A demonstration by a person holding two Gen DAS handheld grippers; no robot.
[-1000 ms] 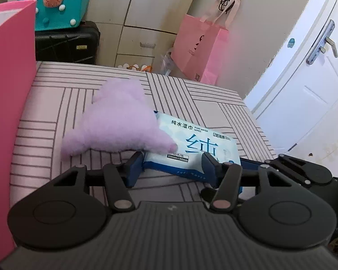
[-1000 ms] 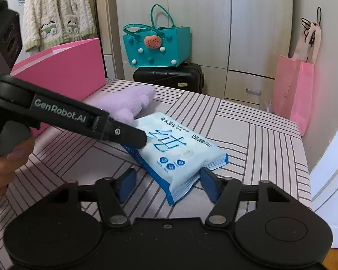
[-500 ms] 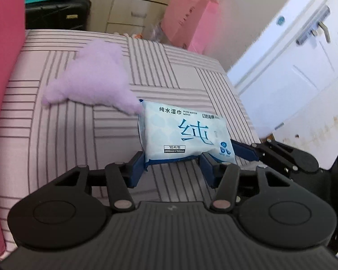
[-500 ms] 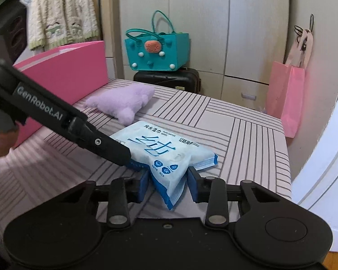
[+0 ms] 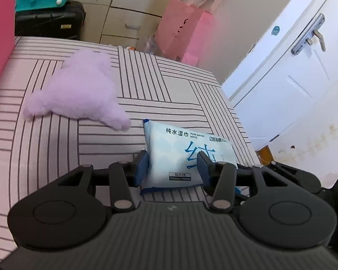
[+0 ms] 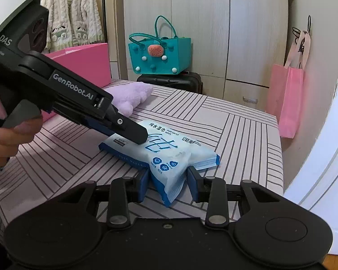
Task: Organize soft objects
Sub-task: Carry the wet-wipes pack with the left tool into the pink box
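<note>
A light-blue pack of wet wipes lies on the striped bed cover, near its right edge. My left gripper has its jaws closing, and its blue pads press the pack's near end from both sides. In the right wrist view the left gripper reaches in from the left onto the pack. My right gripper is shut on the pack's near corner, which bunches up between its pads. A purple plush toy lies apart from the pack, further back on the left.
A pink box stands along the bed's left side. Beyond the far edge a teal bag sits on a black suitcase. A pink paper bag hangs at the wall. A white door is to the right.
The pack, which touched the plush toy before, now lies apart from it, nearer the bed's right edge. Both grippers have narrowed onto the pack, the right one on its corner.
</note>
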